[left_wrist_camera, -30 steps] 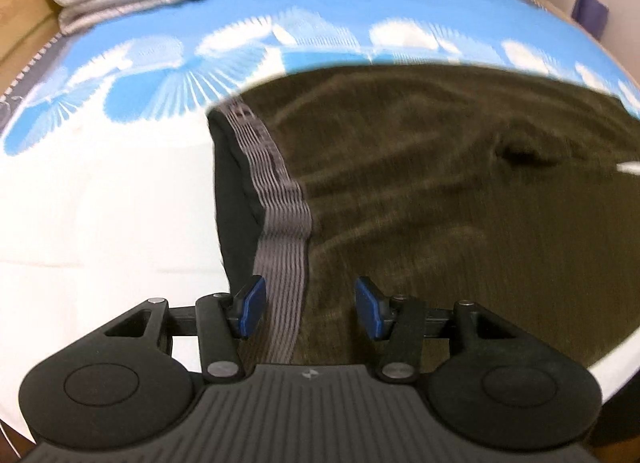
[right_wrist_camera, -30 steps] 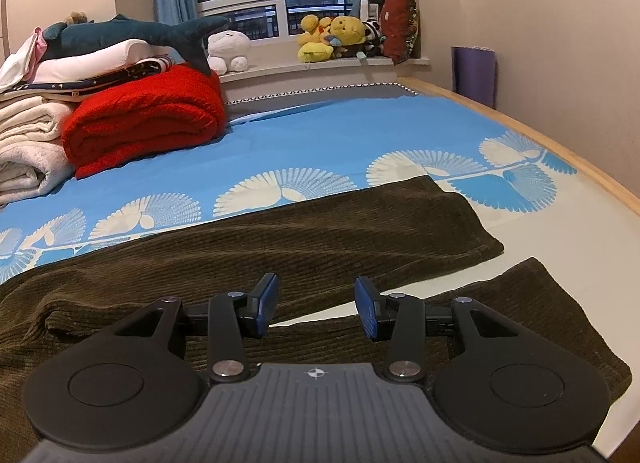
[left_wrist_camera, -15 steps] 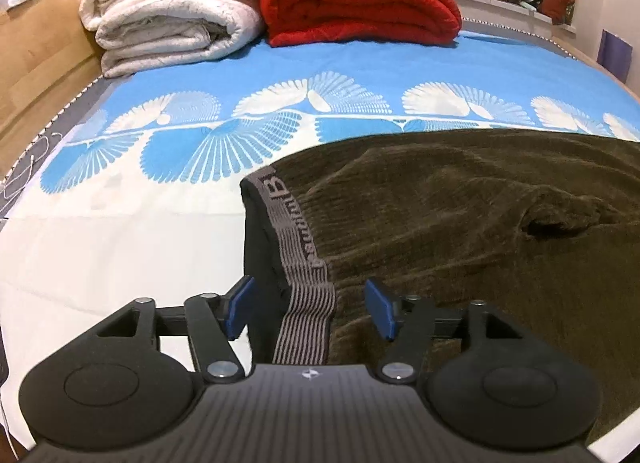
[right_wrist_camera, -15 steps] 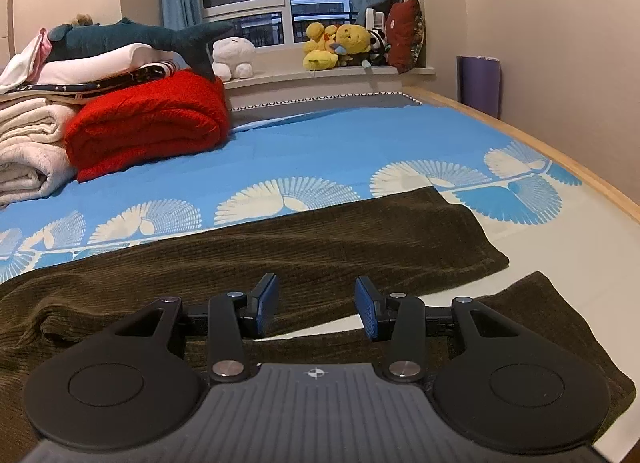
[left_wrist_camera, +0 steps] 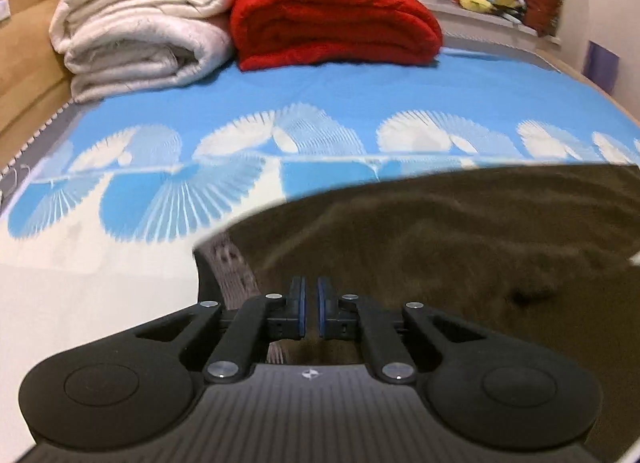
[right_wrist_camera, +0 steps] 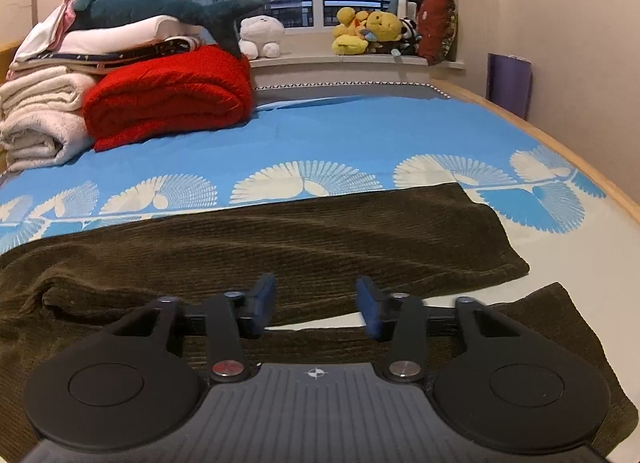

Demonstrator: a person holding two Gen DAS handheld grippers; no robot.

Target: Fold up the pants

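On bed [right_wrist_camera: 360, 131]: pants [right_wrist_camera: 280, 239] flat; left gripper [left_wrist_camera: 310, 313] jaws nearly closed.

Pants [right_wrist_camera: 280, 247] lie spread across the near part of the bed [right_wrist_camera: 360, 131], with folded blankets [right_wrist_camera: 168, 99] stacked behind them on the left.

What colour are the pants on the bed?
Dark olive-brown corduroy pants, clearest in the right wrist view.
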